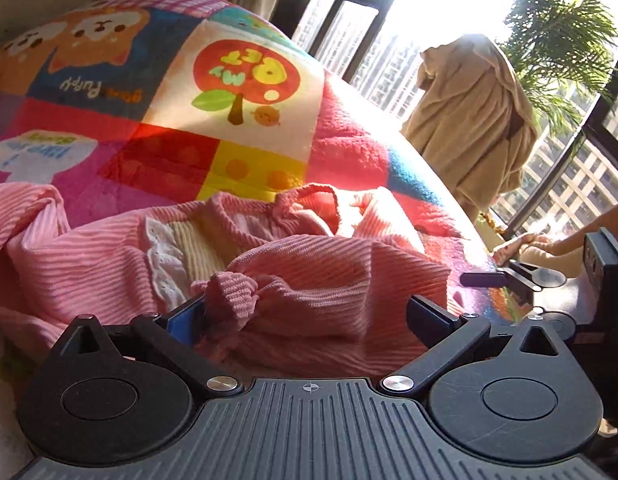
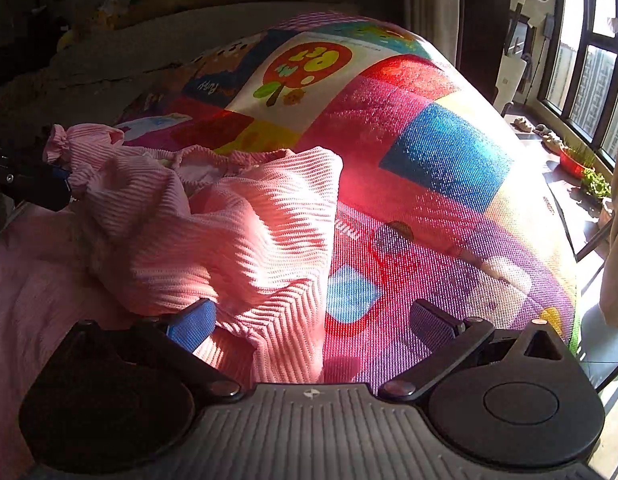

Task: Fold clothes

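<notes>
Both fisheye views sit low behind their own gripper, looking forward along the fingers, very close over the bed. The left wrist view faces the pink garment (image 1: 121, 256) with the window (image 1: 373, 40) ahead-right and catches the right gripper (image 1: 485, 279) at its right edge. The right wrist view looks from further right (window at far right); both share garment and patchwork blanket (image 2: 445, 152).

Your left gripper (image 1: 309, 316): black ribbed base plate with a small crosshair mark, two round pivot discs, silver screw heads at the linkage joints, triangular cut-outs in the outer arms, blue pads on the fingers (image 1: 185, 320). Your right gripper (image 2: 313, 322) is built alike. Your bare right hand (image 1: 525, 246) has red-painted nails.
</notes>
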`<move>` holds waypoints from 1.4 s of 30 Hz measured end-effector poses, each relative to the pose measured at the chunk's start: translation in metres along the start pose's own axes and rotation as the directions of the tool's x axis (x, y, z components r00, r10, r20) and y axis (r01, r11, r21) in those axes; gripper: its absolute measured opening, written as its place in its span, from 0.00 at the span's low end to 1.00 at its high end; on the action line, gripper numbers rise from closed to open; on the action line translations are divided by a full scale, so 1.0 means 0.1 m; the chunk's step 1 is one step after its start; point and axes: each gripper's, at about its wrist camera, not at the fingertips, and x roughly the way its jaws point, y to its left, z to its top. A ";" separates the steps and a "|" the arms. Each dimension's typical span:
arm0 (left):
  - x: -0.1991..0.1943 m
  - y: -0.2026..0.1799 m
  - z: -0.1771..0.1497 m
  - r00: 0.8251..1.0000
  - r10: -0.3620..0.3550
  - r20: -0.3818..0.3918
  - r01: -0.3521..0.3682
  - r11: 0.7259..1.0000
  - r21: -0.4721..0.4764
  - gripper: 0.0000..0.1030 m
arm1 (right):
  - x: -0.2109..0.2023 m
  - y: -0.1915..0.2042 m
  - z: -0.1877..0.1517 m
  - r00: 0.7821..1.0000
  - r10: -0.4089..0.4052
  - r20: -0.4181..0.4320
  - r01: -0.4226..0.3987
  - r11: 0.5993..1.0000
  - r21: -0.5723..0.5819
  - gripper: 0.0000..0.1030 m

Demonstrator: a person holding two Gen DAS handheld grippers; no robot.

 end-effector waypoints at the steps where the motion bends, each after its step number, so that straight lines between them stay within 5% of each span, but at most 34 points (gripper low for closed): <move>1: -0.08 -0.10 -0.05 0.995 -0.098 -0.004 0.098 0.995 0.006 1.00 | -0.09 -0.04 0.07 0.999 -0.007 0.042 0.007 1.000 -0.003 1.00; 3: -0.27 -0.32 -0.14 0.973 -0.229 -0.002 0.228 0.972 0.059 1.00 | -0.21 -0.09 0.25 0.993 -0.042 0.111 0.045 0.999 -0.026 1.00; 6: -0.51 -0.53 -0.33 0.954 -0.298 -0.005 0.297 0.948 0.113 1.00 | -0.12 -0.09 0.51 0.977 -0.139 0.160 0.154 0.984 -0.089 1.00; 9: -0.62 -0.57 -0.49 0.963 -0.267 -0.020 0.268 0.958 0.105 1.00 | 0.20 -0.04 0.64 0.974 -0.165 0.153 0.185 0.974 -0.131 1.00; 12: -0.70 -0.49 -0.57 0.983 -0.182 0.002 0.181 0.982 0.051 1.00 | 0.68 0.02 0.64 0.983 -0.176 0.046 0.181 0.965 -0.191 1.00; 14: -0.74 -0.43 -0.56 0.993 -0.111 0.024 0.111 0.994 -0.002 1.00 | 0.88 0.06 0.56 0.939 -0.330 0.097 0.344 0.908 -0.240 1.00; 16: -0.77 -0.41 -0.52 0.998 -0.037 0.040 0.038 0.999 -0.030 1.00 | 0.82 0.08 0.52 0.844 -0.477 0.246 0.530 0.813 -0.240 1.00; 17: -0.77 -0.42 -0.50 0.999 0.013 0.045 -0.012 0.999 -0.031 1.00 | 0.74 0.08 0.52 0.816 -0.498 0.295 0.565 0.796 -0.219 1.00; 22: -0.40 -0.41 -0.40 0.975 0.220 0.007 -0.220 0.975 0.027 1.00 | 0.30 -0.02 0.52 0.876 -0.387 0.286 0.442 0.883 -0.159 1.00; 25: -0.13 -0.32 -0.37 0.939 0.344 -0.015 -0.343 0.937 0.059 1.00 | 0.22 0.03 0.36 0.907 -0.339 0.250 0.399 0.883 -0.248 1.00; 27: -0.06 -0.28 -0.34 0.873 0.488 0.006 -0.485 0.867 0.111 1.00 | 0.26 0.06 0.18 0.924 -0.327 0.198 0.377 0.869 -0.321 1.00; 30: -0.17 -0.19 -0.28 0.769 0.634 0.080 -0.638 0.756 0.148 1.00 | 0.37 0.06 -0.04 0.913 -0.382 0.146 0.408 0.827 -0.387 1.00; 31: -0.25 -0.17 -0.26 0.751 0.653 0.099 -0.660 0.737 0.144 1.00 | 0.39 0.04 -0.10 0.909 -0.393 0.139 0.415 0.821 -0.391 1.00; 32: -0.34 -0.15 -0.26 0.760 0.641 0.106 -0.650 0.749 0.130 1.00 | 0.37 0.02 -0.10 0.911 -0.391 0.132 0.411 0.833 -0.371 1.00; 33: -0.45 -0.15 -0.25 0.790 0.603 0.106 -0.612 0.783 0.107 1.00 | 0.33 0.00 -0.08 0.912 -0.388 0.131 0.409 0.843 -0.350 1.00; 36: -0.65 -0.12 -0.30 0.917 0.392 0.079 -0.394 0.919 0.007 1.00 | 0.17 0.05 0.01 0.920 -0.342 0.193 0.388 0.866 -0.314 1.00; 38: -0.71 -0.08 -0.34 0.971 0.232 0.061 -0.226 0.970 -0.088 1.00 | 0.06 0.14 0.08 0.931 -0.286 0.228 0.349 0.882 -0.318 1.00; 39: -0.73 -0.06 -0.35 0.985 0.162 0.056 -0.153 0.979 -0.133 1.00 | 0.00 0.21 0.12 0.938 -0.251 0.241 0.321 0.890 -0.324 1.00; 42: -0.57 0.01 -0.35 0.981 0.190 0.024 -0.180 0.958 -0.222 1.00 | -0.10 0.44 0.15 0.957 -0.131 0.257 0.224 0.900 -0.373 1.00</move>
